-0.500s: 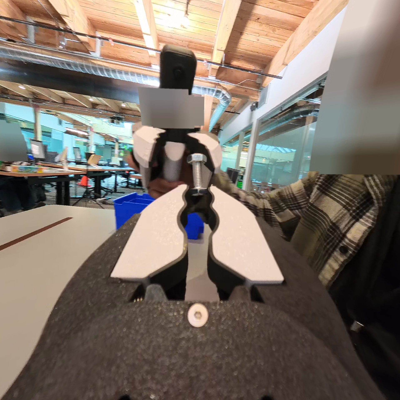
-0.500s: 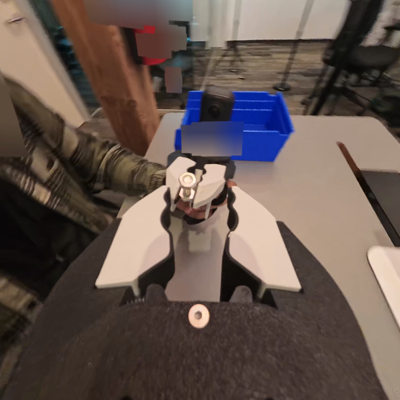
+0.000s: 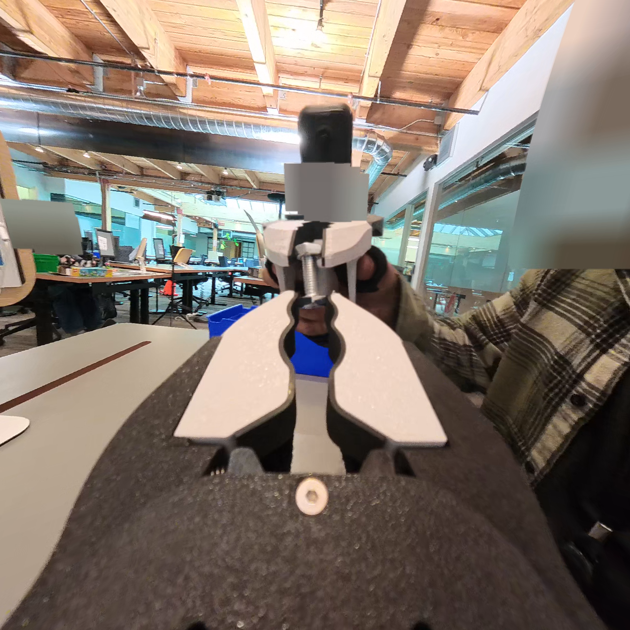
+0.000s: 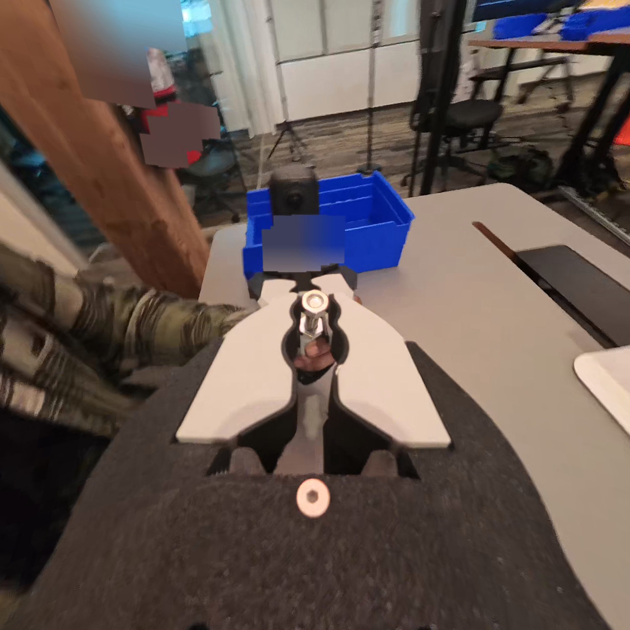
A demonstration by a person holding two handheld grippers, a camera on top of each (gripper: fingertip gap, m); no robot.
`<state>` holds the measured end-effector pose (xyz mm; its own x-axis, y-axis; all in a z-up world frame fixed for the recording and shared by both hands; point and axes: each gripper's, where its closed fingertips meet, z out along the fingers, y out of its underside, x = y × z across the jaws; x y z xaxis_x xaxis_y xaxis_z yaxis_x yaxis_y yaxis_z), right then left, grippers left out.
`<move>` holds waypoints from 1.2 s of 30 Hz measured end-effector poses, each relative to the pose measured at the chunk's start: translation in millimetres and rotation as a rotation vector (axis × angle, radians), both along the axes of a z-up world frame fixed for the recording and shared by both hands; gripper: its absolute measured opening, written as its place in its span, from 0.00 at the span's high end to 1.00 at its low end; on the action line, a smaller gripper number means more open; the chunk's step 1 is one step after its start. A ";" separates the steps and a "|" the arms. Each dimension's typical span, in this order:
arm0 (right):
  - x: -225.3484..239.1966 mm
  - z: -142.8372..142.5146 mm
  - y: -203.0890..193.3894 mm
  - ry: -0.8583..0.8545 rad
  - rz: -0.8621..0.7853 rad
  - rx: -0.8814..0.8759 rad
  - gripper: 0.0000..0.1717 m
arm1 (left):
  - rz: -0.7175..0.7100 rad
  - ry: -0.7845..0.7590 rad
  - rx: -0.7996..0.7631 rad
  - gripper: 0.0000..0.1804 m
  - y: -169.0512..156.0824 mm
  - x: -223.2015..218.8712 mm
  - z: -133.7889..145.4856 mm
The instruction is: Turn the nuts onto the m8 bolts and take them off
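Since half a second ago, the right tongs [image 4: 315, 308] have closed on the bolt head [image 4: 314, 301]; the left tongs [image 3: 312, 303] clamp the nut [image 3: 311, 302] above the tabletop [image 4: 477, 306]. Poor alignment could cross-thread the nut, or the bolt [image 3: 309, 272] could slip.

A: What encloses the room?
B: A timber-beamed ceiling [image 3: 211, 44] carrying a silver duct [image 3: 170, 119], with glass partitions [image 3: 477, 238] at right.

A: And the furniture?
B: Dark-legged desks [image 3: 136, 272], a black stool [image 4: 474, 116], a wooden column [image 4: 102, 170], grey-brown floor [image 4: 324, 150].
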<state>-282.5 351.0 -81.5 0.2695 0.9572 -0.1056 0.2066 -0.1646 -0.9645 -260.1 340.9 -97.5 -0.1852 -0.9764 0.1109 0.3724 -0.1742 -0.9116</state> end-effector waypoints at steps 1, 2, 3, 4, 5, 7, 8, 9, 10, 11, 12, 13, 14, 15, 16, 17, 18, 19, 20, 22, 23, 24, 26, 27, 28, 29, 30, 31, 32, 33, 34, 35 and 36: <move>0.3 -0.2 -3.7 -0.028 0.072 0.021 0.92 | -0.022 -0.001 0.001 0.92 -2.8 0.5 0.0; 1.2 -0.2 -6.8 -0.052 0.141 0.042 0.92 | -0.045 -0.003 -0.001 0.92 -5.5 1.1 0.4; 2.3 -0.6 -11.3 -0.077 0.221 0.070 0.92 | -0.070 -0.001 0.002 0.92 -9.0 2.2 0.3; 4.4 -1.4 -15.0 -0.101 0.297 0.104 0.92 | -0.088 0.006 0.005 0.92 -11.9 3.7 -0.2; 6.8 -2.8 -17.8 -0.122 0.361 0.123 0.92 | -0.097 0.013 0.011 0.92 -14.1 5.4 -1.3; 10.7 -4.9 -23.8 -0.144 0.486 0.130 0.92 | -0.128 0.024 0.011 0.92 -18.4 8.3 -2.9; 11.5 -5.3 -23.7 -0.144 0.521 0.132 0.92 | -0.127 0.022 0.006 0.92 -17.8 9.0 -3.2; 12.2 -6.4 -21.6 -0.152 0.538 0.121 0.91 | -0.124 0.019 0.000 0.92 -16.8 8.8 -3.3; 11.6 -7.5 -12.6 -0.166 0.494 0.112 0.80 | -0.122 0.011 -0.005 0.92 -15.7 7.7 -2.4; 11.8 -8.3 -4.0 -0.174 0.439 0.105 0.69 | -0.110 0.001 -0.008 0.92 -13.8 6.0 -1.1; 12.4 -6.5 0.3 -0.157 0.391 0.091 0.66 | -0.094 -0.004 -0.007 0.92 -11.7 4.3 0.0; 12.1 -3.1 3.8 -0.120 0.329 0.069 0.65 | -0.076 -0.009 -0.005 0.92 -9.6 2.5 0.9; 11.5 0.8 4.3 -0.073 0.268 0.044 0.64 | -0.055 -0.013 -0.004 0.92 -7.1 1.0 1.8; 11.7 2.7 6.5 -0.032 0.182 0.010 0.64 | -0.029 -0.015 -0.004 0.92 -4.0 -0.2 2.1; 11.4 4.8 8.4 0.020 0.092 -0.036 0.63 | -0.004 -0.017 -0.003 0.92 -1.1 -1.1 2.2; 10.4 6.4 8.4 0.084 0.015 -0.093 0.65 | 0.015 -0.019 -0.003 0.92 1.1 -1.8 2.4; 9.2 6.0 7.0 0.134 -0.036 -0.147 0.69 | 0.026 -0.022 -0.004 0.92 2.3 -2.2 2.6; 8.0 6.6 6.2 0.183 -0.074 -0.174 0.70 | 0.034 -0.024 -0.003 0.92 2.8 -2.3 2.8; 8.5 6.8 8.2 0.219 -0.123 -0.189 0.72 | 0.038 -0.023 0.000 0.92 2.6 -2.2 2.7; 7.7 10.3 5.6 0.267 -0.139 -0.182 0.83 | 0.037 -0.022 0.003 0.92 1.8 -1.9 2.6; 8.0 10.4 6.0 0.265 -0.149 -0.169 0.86 | 0.037 -0.023 0.003 0.92 1.7 -1.9 2.6; 8.5 10.3 6.8 0.255 -0.152 -0.160 0.86 | 0.035 -0.022 0.002 0.92 1.6 -1.8 2.3; 9.8 9.8 8.5 0.222 -0.144 -0.159 0.82 | 0.032 -0.025 0.000 0.92 1.5 -2.2 2.8; 10.5 10.3 9.1 0.211 -0.139 -0.153 0.79 | 0.031 -0.028 0.000 0.92 1.2 -2.8 3.6; 10.3 9.2 9.2 0.191 -0.129 -0.158 0.75 | 0.032 -0.030 0.001 0.92 1.2 -3.3 4.4; 9.3 8.0 9.3 0.174 -0.124 -0.158 0.70 | 0.034 -0.031 0.002 0.92 1.4 -3.6 4.8; 6.9 6.7 7.2 0.157 -0.107 -0.158 0.68 | 0.034 -0.032 0.002 0.92 1.3 -4.0 5.2; 4.2 5.5 4.8 0.142 -0.090 -0.159 0.68 | 0.032 -0.032 0.002 0.92 1.1 -4.1 5.3; 2.1 5.4 3.3 0.137 -0.079 -0.154 0.73 | 0.031 -0.031 0.003 0.92 0.9 -3.9 5.2; 0.8 6.4 1.9 0.139 -0.064 -0.144 0.80 | 0.030 -0.029 0.004 0.92 0.6 -3.6 5.0; 0.3 7.3 0.1 0.141 -0.044 -0.133 0.90 | 0.026 -0.027 0.004 0.92 0.1 -3.3 4.8; -0.1 7.7 -1.4 0.138 -0.022 -0.128 0.91 | 0.021 -0.028 0.002 0.92 -0.3 -3.3 4.8; -0.1 8.1 -2.6 0.129 0.003 -0.114 0.91 | 0.008 -0.030 0.002 0.92 -1.4 -3.5 5.0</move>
